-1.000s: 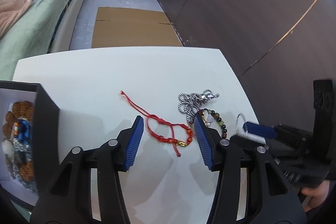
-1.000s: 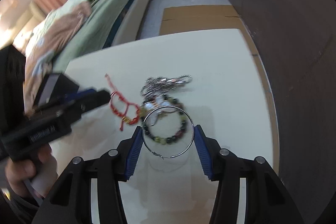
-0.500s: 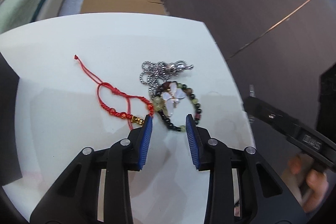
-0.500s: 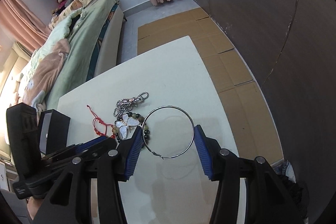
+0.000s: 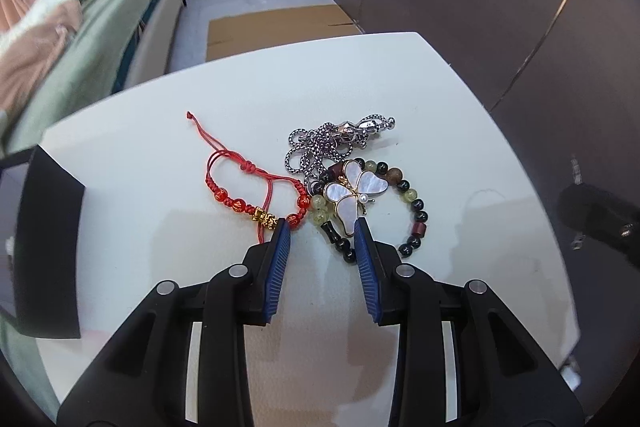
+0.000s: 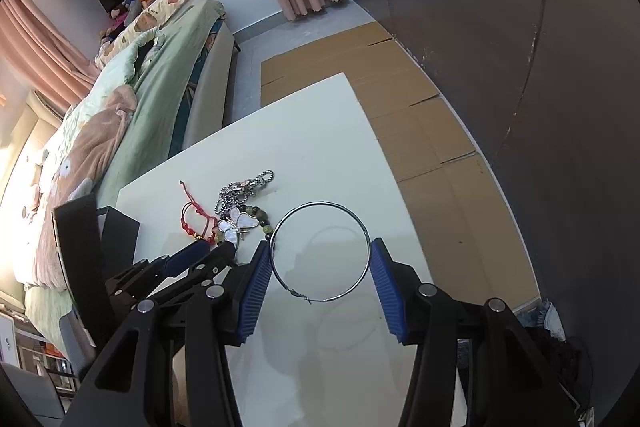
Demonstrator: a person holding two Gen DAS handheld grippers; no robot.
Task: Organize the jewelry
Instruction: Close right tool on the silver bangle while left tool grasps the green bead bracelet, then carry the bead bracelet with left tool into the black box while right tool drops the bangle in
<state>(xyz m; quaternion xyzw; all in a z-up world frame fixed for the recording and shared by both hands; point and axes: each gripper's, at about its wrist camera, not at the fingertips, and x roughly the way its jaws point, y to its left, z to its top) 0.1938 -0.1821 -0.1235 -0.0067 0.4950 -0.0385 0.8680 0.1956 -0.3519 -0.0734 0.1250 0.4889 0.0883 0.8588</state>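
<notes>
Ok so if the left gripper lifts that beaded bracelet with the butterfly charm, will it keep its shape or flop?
The beaded bracelet is separate beads in a loop, so it will probably sag. The butterfly charm lies on it and may swing or slide off. The silver chain touches it and could drag along.

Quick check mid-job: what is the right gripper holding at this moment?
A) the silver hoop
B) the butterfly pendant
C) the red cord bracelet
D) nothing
A: in the right wrist view the thin silver hoop spans the right gripper, touching both blue pads above the white table.
</notes>
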